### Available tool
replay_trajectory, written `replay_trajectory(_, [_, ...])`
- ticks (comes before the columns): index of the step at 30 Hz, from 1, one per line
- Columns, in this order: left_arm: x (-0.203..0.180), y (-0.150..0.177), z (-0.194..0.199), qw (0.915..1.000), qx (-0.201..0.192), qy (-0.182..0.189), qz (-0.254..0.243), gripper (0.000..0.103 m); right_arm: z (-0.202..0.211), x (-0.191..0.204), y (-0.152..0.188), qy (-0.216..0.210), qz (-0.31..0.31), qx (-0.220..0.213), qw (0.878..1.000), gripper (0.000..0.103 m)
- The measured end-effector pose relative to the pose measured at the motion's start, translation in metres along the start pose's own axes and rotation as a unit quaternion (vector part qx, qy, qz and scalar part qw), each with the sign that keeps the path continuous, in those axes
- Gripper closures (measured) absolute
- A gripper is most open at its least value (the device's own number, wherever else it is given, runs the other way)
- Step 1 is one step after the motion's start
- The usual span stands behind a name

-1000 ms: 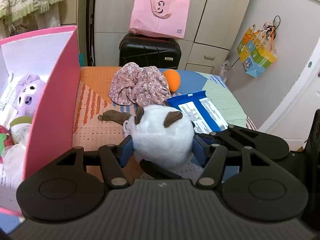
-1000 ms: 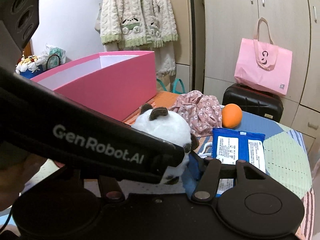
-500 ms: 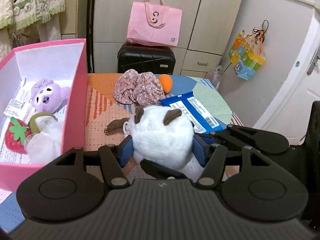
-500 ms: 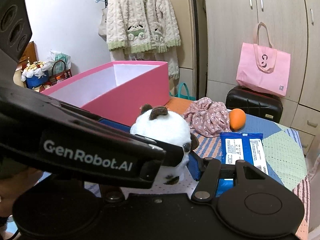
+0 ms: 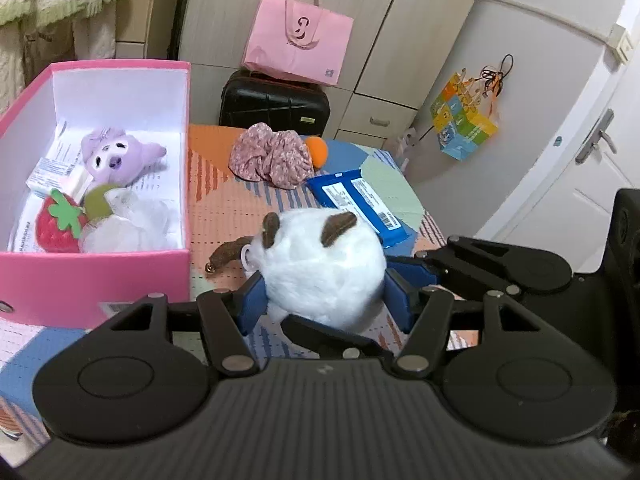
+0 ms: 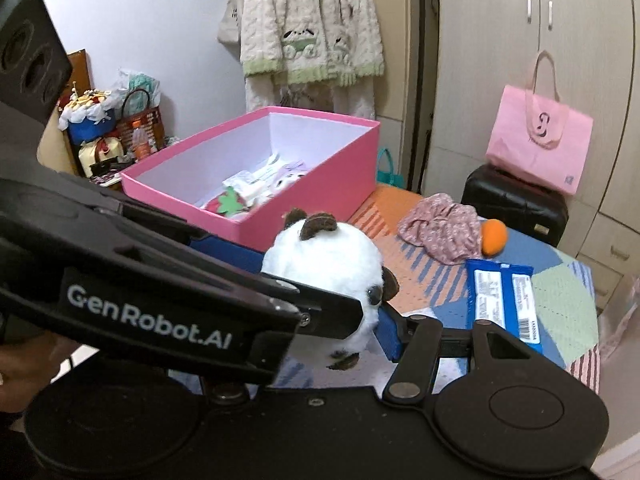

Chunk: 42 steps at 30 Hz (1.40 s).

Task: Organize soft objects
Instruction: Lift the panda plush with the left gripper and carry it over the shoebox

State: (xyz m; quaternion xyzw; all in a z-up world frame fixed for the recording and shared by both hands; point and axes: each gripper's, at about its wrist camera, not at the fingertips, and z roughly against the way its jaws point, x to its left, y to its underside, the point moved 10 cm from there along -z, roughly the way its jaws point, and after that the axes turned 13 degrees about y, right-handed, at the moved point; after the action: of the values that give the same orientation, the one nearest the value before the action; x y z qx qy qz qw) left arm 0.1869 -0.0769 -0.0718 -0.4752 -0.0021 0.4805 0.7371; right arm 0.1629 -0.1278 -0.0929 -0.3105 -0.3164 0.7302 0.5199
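Soft toys partly fill the pink box (image 5: 120,268), the largest thing on the patterned table (image 5: 224,208): a purple plush (image 5: 116,154), a strawberry plush (image 5: 56,220) and a white mesh pouf (image 5: 128,228) lie inside it. Just right of the box, a white round plush (image 5: 324,268) with brown ears hangs above the table, pinched between the blue pads of the left gripper (image 5: 324,300). The right gripper (image 6: 360,316) sits close against the same plush, though whether its fingers press it cannot be told. Farther back lie a floral cloth (image 5: 272,156), a blue packet (image 5: 360,204) and an orange ball (image 5: 318,150).
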Motion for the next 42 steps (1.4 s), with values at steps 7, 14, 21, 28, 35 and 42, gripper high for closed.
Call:
replay_trajectory(7, [0.003,-0.021,0.041,0.9999,-0.008,0.009,-0.009,0.043,0.021,0.02,-0.033,-0.013,0.001,-0.025,1.0,0.039])
replay_trajectory(14, [0.019,-0.05,0.083,0.9992,-0.038,0.014,-0.003,0.042,0.031,0.039,-0.078,-0.054,0.001,-0.052,0.997,0.039])
replay_trajectory(21, [0.038,-0.08,0.111,0.9956,-0.092,-0.015,-0.014,0.042,0.025,0.058,-0.12,-0.077,0.013,-0.102,0.992,0.039])
replay_trajectory(28, [0.075,-0.095,0.108,0.994,-0.1,-0.043,0.0,0.042,-0.006,0.068,-0.145,-0.114,0.005,-0.105,0.988,0.039])
replay_trajectory(35, [0.123,-0.089,0.09,0.9958,-0.053,-0.068,0.033,0.042,-0.057,0.085,-0.139,-0.162,-0.011,-0.05,0.986,0.039])
replay_trajectory(42, [0.161,-0.075,0.08,0.9949,-0.013,-0.08,0.06,0.042,-0.096,0.104,-0.124,-0.214,-0.017,0.017,0.976,0.039])
